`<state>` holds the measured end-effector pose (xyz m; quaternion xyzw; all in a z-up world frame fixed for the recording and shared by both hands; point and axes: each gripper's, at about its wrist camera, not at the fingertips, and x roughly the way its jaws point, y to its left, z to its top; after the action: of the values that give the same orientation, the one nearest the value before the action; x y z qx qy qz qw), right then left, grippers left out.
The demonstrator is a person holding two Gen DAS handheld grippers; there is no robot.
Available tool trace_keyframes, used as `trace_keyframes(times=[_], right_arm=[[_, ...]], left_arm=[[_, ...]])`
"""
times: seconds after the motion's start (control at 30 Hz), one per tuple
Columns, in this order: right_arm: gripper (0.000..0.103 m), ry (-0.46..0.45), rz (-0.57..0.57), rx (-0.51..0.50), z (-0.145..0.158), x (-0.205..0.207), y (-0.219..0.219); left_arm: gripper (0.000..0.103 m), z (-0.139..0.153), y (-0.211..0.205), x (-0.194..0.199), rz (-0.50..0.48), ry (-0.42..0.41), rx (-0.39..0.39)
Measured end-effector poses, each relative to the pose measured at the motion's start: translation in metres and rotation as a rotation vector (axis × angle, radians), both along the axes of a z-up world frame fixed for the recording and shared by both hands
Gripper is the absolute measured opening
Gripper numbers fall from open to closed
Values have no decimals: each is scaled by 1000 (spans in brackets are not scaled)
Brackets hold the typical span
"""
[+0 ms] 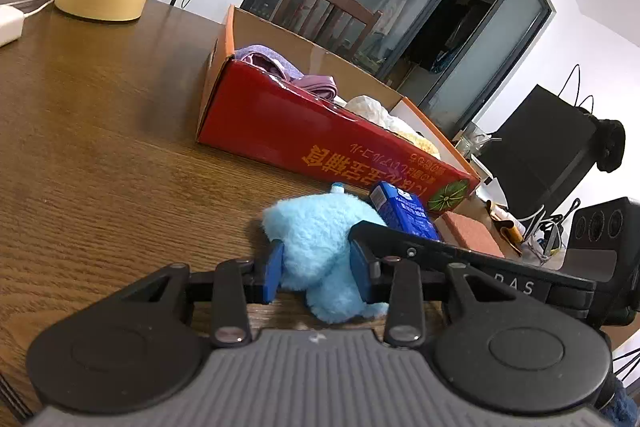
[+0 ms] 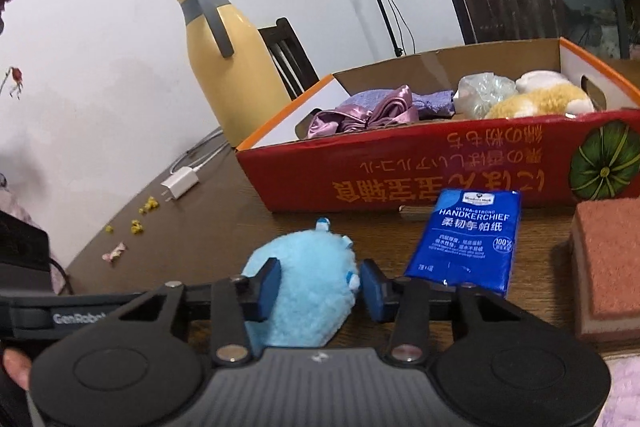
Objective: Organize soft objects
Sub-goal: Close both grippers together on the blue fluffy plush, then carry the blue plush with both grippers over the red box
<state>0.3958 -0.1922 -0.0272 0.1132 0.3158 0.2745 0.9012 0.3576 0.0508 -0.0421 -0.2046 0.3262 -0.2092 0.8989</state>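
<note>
A light blue plush toy (image 1: pixel 316 247) lies on the brown wooden table (image 1: pixel 100 147) in front of a red cardboard box (image 1: pixel 304 135). My left gripper (image 1: pixel 318 269) has its blue pads on both sides of the plush and presses into it. My right gripper (image 2: pixel 320 287) also straddles the plush (image 2: pixel 312 287); its left pad touches it, its right pad stands just beside it. The box (image 2: pixel 400 171) holds purple satin cloth (image 2: pixel 368 111), a crumpled pale bag (image 2: pixel 480 93) and a yellow-white plush (image 2: pixel 540 99).
A blue handkerchief pack (image 2: pixel 472 235) and a reddish-brown sponge block (image 2: pixel 608 263) lie right of the plush. A yellow thermos jug (image 2: pixel 228 59), a white charger (image 2: pixel 180 183) and small crumbs stand at the left. Chairs and a glass door are behind.
</note>
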Motion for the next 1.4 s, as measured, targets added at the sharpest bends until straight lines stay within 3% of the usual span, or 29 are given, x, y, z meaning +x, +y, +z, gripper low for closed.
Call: trace_keyframes(times=[0.47,0.67,0.83,0.97,1.2,1.4], right_arm=[[35,-16,24,-2,5,-8,2],[34,-56,27,10,31,-75,-9],[34,-63,-6,70,43,-142,-32],[34,-57,-34,88,49,-180,-50],[34,-111,-60,101,73,-208,-66],[34,-153,-69,134,94,-197,-69]], left_arm=[[30,0,4,-2,10,16,-39],[29,18,-3,-72,9,-30,-91],[29,37,-21,-133,-10,-69,-79],[29,51,-36,-159,-54,-87,-42],[29,73,-51,-175,-85,-152,-35],[29,100,-54,-159,-85,-223,-27]])
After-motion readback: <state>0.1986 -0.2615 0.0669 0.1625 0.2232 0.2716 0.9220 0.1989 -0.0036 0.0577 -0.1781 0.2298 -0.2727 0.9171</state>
